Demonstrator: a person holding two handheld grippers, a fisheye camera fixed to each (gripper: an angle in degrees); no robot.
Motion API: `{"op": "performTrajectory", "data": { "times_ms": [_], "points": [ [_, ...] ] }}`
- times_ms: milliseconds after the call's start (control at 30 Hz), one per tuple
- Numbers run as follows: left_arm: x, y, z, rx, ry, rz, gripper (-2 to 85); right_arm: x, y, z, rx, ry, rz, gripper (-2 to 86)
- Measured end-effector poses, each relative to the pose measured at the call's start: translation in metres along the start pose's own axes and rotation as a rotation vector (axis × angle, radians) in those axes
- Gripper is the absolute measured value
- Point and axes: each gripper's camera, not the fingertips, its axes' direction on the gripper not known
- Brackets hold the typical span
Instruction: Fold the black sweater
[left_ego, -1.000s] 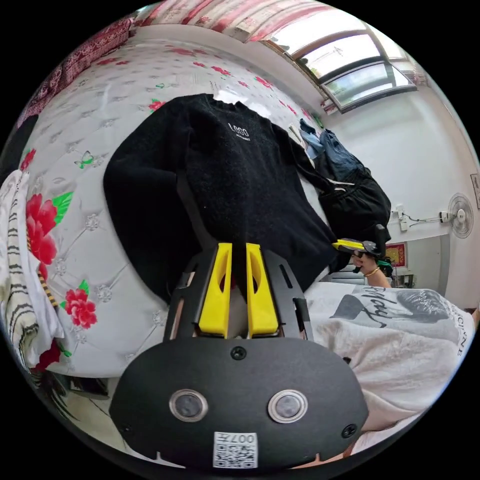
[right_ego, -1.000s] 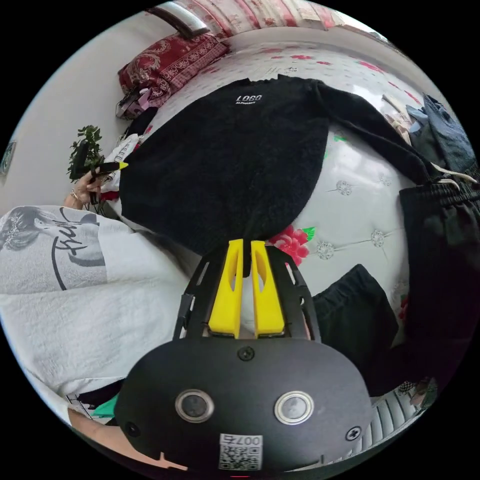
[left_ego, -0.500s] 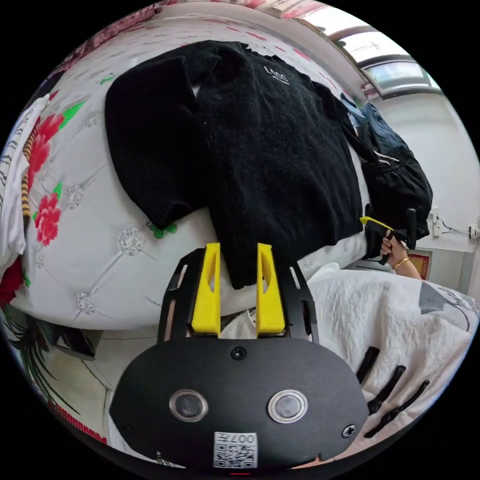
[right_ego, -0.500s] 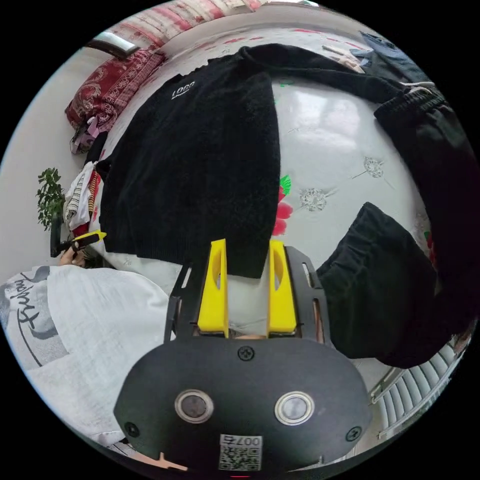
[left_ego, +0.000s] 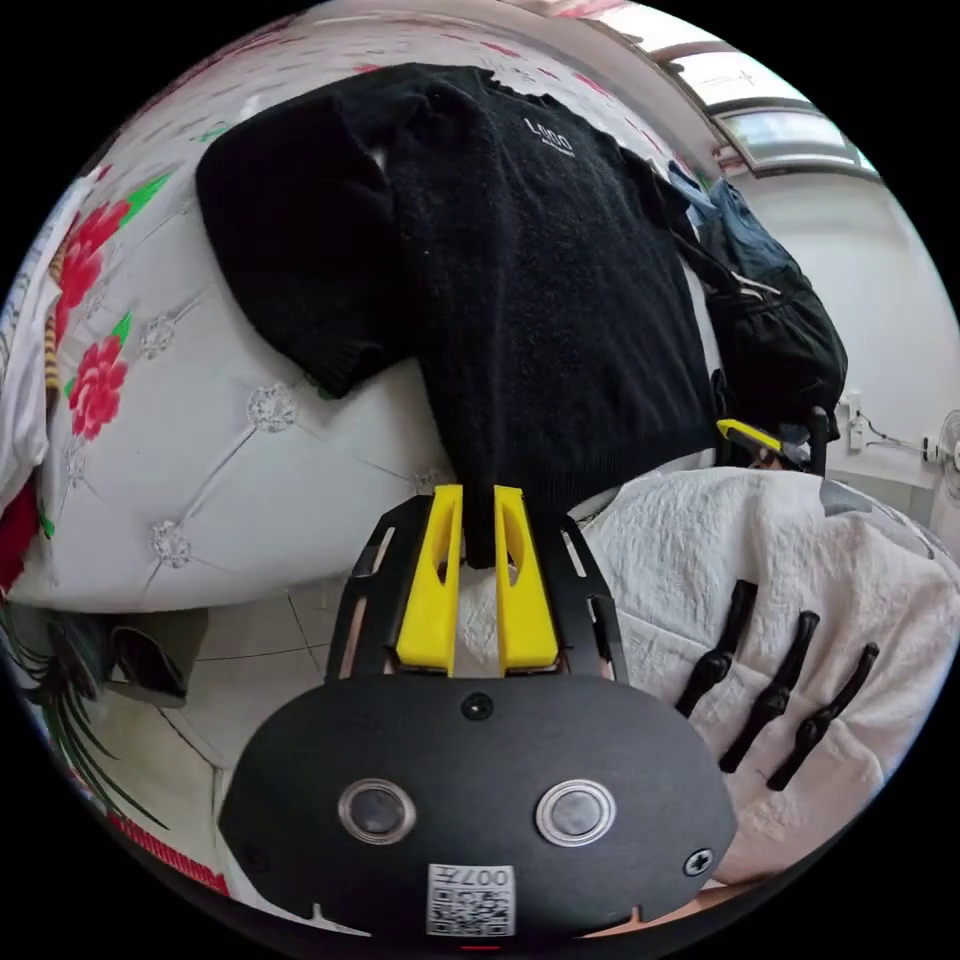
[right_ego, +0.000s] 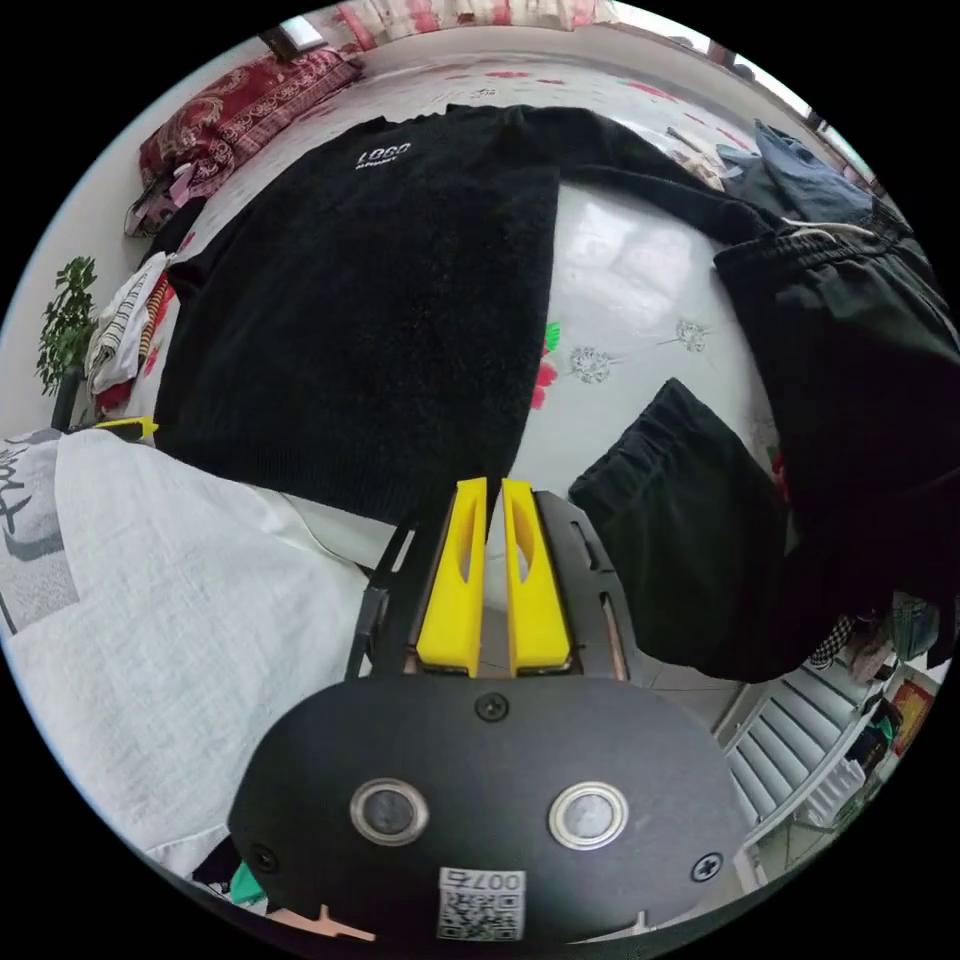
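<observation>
The left hand-held gripper has its yellow jaws closed on the near left corner of the sweater hem, which hangs a little over the near edge of the bed. The right hand-held gripper is likewise pinched on the near right hem corner. Holding both bottom corners looks like the start of a fold, ready to carry the hem toward the collar, or to pull the body flat first. Both grippers point away from the person, roughly level and low at the bed's edge, one at each side of the hem. Beyond them the sweater lies face up on the floral bed, logo at the far end. Its left sleeve is folded back beside the body; its right sleeve runs out toward a pile of dark clothes on the right, touching or passing under it, which I judge could snag the fold
</observation>
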Motion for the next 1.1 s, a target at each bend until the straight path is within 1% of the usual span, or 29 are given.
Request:
{"op": "performTrajectory", "data": {
  "times_ms": [67, 133, 200, 267, 367, 400, 433, 467, 533, 567, 600, 667, 733, 767, 833, 900, 1000, 1067, 1100],
  "points": [
    [-0.009, 0.0, -0.019, 0.07, -0.027, -0.051, 10.3, -0.013, -0.001, -0.02, 0.099, 0.054, -0.037, 0.1],
    [-0.023, -0.012, -0.035, 0.14, -0.091, -0.118, 11.8, -0.027, -0.009, -0.022, 0.13, 0.06, -0.085, 0.1],
    [-0.03, -0.028, -0.037, 0.159, -0.144, -0.147, 13.1, -0.043, -0.02, -0.015, 0.138, 0.001, -0.137, 0.2],
    [-0.034, -0.048, -0.031, 0.133, -0.195, -0.167, 14.0, -0.067, -0.037, -0.003, 0.134, -0.159, -0.195, 0.6],
    [-0.03, -0.078, -0.014, 0.06, -0.281, -0.154, 15.2, -0.104, -0.055, 0.016, 0.092, -0.264, -0.253, 1.0],
    [-0.024, -0.085, -0.011, 0.027, -0.37, -0.169, 14.2, -0.113, -0.057, 0.019, 0.082, -0.269, -0.269, 1.0],
    [-0.017, -0.088, -0.008, 0.028, -0.413, -0.13, 13.4, -0.129, -0.06, 0.025, 0.065, -0.275, -0.301, 1.1],
    [-0.014, -0.088, -0.006, 0.024, -0.429, -0.108, 13.1, -0.145, -0.062, 0.032, 0.041, -0.278, -0.336, 1.2],
    [-0.01, -0.086, -0.007, 0.043, -0.428, -0.007, 9.1, -0.164, -0.062, 0.041, 0.002, -0.272, -0.373, 1.5],
    [-0.012, -0.085, -0.011, 0.056, -0.418, -0.006, 7.2, -0.173, -0.061, 0.043, -0.001, -0.286, -0.39, 1.9],
    [-0.017, -0.084, -0.023, 0.077, -0.415, -0.015, 3.3, -0.177, -0.06, 0.043, 0.002, -0.302, -0.401, 2.2],
    [-0.024, -0.085, -0.058, 0.146, -0.364, -0.004, 2.5, -0.189, -0.06, 0.04, -0.009, -0.327, -0.433, 3.2],
    [-0.031, -0.075, -0.139, 0.364, -0.34, 0.009, 1.8, -0.194, -0.061, 0.038, -0.012, -0.297, -0.435, 3.9],
    [-0.035, -0.072, -0.161, 0.417, -0.343, 0.004, 1.6, -0.195, -0.063, 0.035, 0.0, -0.284, -0.423, 4.3],
    [-0.066, -0.059, -0.243, 0.613, -0.348, -0.07, 1.2, -0.195, -0.066, 0.035, 0.01, -0.27, -0.386, 5.0],
    [-0.101, -0.053, -0.287, 0.713, -0.342, -0.162, 1.1, -0.196, -0.071, 0.04, 0.0, -0.243, -0.35, 5.7],
    [-0.143, -0.06, -0.32, 0.74, -0.372, -0.257, 0.9, -0.203, -0.076, 0.062, -0.071, -0.216, -0.319, 6.6],
    [-0.15, -0.068, -0.323, 0.754, -0.349, -0.257, 1.0, -0.209, -0.077, 0.083, -0.155, -0.232, -0.279, 7.2],
    [-0.148, -0.075, -0.321, 0.764, -0.333, -0.23, 1.0, -0.209, -0.077, 0.084, -0.148, -0.234, -0.263, 7.3]
  ]
}}
